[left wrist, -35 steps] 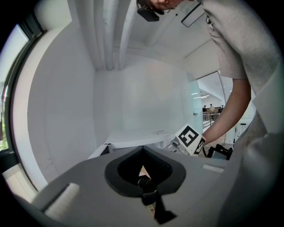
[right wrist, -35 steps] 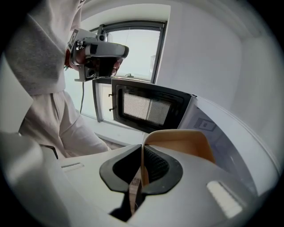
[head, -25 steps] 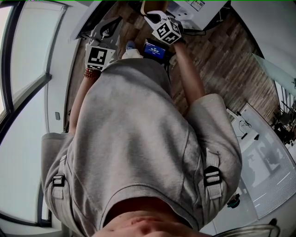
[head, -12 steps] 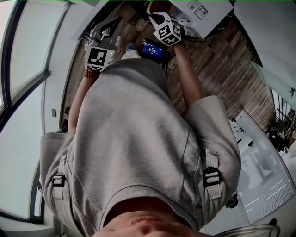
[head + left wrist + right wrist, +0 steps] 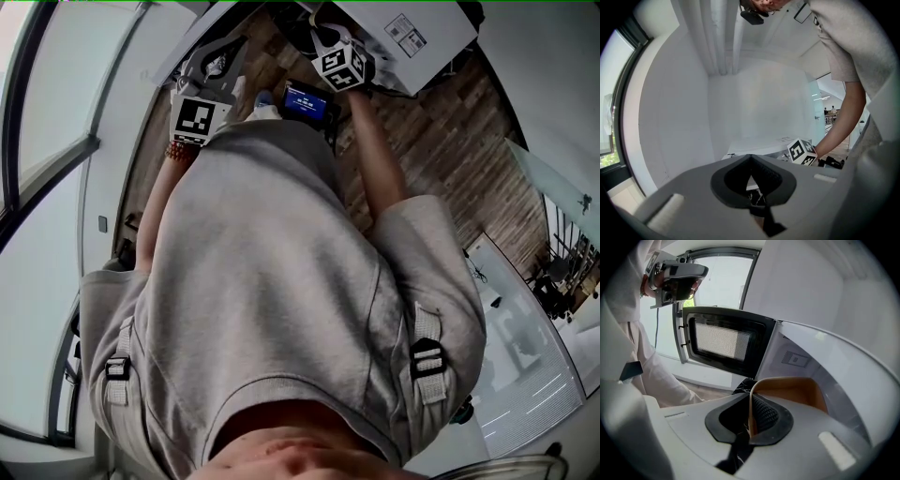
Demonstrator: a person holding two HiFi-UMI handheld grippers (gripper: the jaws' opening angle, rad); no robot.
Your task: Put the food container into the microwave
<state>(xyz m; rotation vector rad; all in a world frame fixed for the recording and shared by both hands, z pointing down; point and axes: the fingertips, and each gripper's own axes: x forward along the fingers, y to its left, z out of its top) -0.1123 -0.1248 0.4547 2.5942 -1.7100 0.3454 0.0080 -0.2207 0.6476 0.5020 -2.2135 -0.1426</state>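
While left claw (image 5: 750, 159) is closed w/ nothing btwn its jaws, right claw (image 5: 752, 404) is clamped on the wall of the tan food container (image 5: 787, 392). Microwave door (image 5: 722, 341) stands open at left, container mid, close by white microwave casing (image 5: 801, 348) at right.

The right gripper (image 5: 328, 28), clamping the tan open-topped food container (image 5: 787, 392), has moved further forward toward the white boxy microwave (image 5: 412, 37).
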